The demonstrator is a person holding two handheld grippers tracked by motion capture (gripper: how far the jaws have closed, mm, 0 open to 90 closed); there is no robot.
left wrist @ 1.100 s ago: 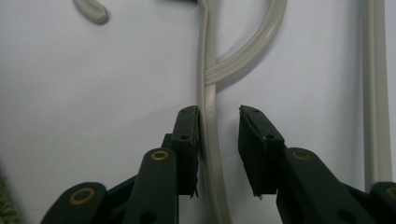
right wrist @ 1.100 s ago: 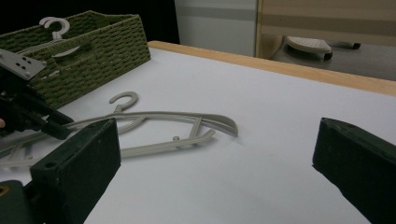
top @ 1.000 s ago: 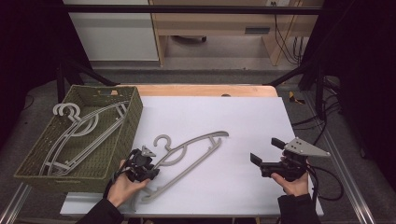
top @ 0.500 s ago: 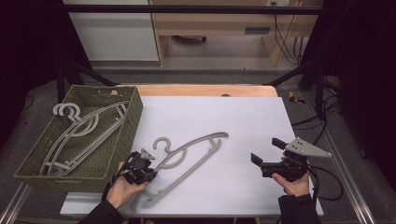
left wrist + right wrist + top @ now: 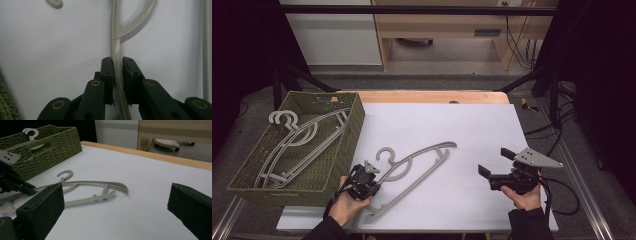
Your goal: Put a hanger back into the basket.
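1. Your left gripper (image 5: 117, 72) has just been closing; it now pinches the hanger (image 5: 412, 172) near the tabletop's front-left corner.
2. Lifting toward the basket (image 5: 344, 145) looks next.
3. Your right gripper (image 5: 497, 170) waits, gaping, empty.

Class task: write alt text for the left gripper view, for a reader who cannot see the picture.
The left gripper has its two black fingers closed on a thin bar of a pale grey plastic hanger, which lies on a white table. A curved strut branches off the bar just beyond the fingers, and a corner of a green woven basket shows at lower left.
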